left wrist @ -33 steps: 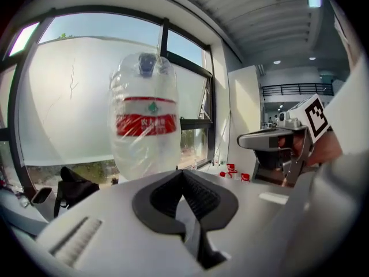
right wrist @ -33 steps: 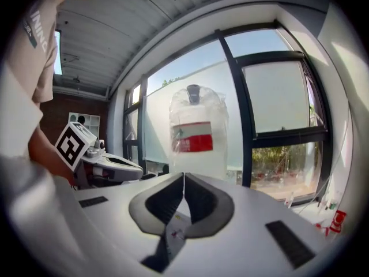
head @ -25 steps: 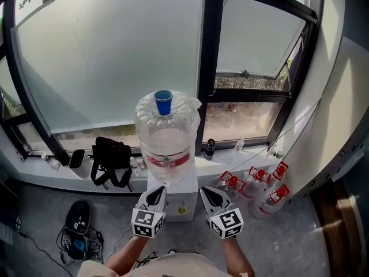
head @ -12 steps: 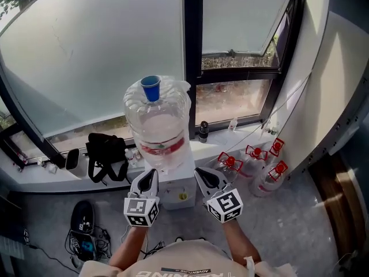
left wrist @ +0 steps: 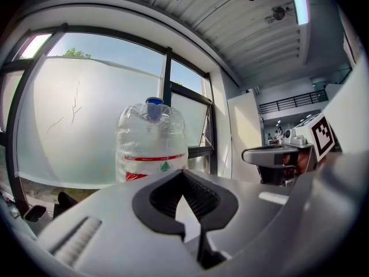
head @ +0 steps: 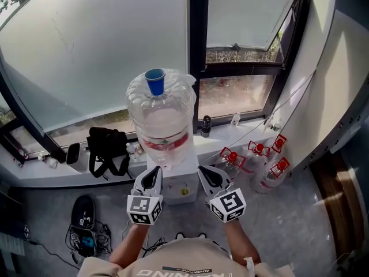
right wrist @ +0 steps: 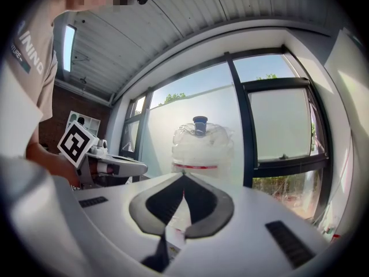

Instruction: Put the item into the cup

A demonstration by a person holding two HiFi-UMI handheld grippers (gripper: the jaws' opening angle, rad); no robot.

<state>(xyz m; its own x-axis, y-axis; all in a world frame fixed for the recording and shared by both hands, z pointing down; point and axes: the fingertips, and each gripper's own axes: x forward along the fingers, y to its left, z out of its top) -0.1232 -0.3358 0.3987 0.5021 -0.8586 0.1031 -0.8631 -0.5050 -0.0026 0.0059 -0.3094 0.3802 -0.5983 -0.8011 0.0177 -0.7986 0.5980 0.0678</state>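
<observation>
- The blue cup [head: 155, 81] stands mouth-up on top of the big water bottle [head: 162, 123], which sits on a white dispenser [head: 183, 188] by the window.
- From the person, the cup is at 12 o'clock, well beyond both tools.
- The left tongs [head: 153, 174] are drawn together at the tips with nothing between them.
- The right tongs [head: 206, 173] are also closed, and I see no item in them. The pale patch in their gap looks like the dispenser behind.
- I can't pick out any loose item, and I can't see into the cup.
- So this fits either an item already lying in the cup or one yet to be fetched.
- A black bag [head: 107, 153] lies at 10 o'clock, and red-capped bottles [head: 255, 159] at 2 o'clock.
</observation>
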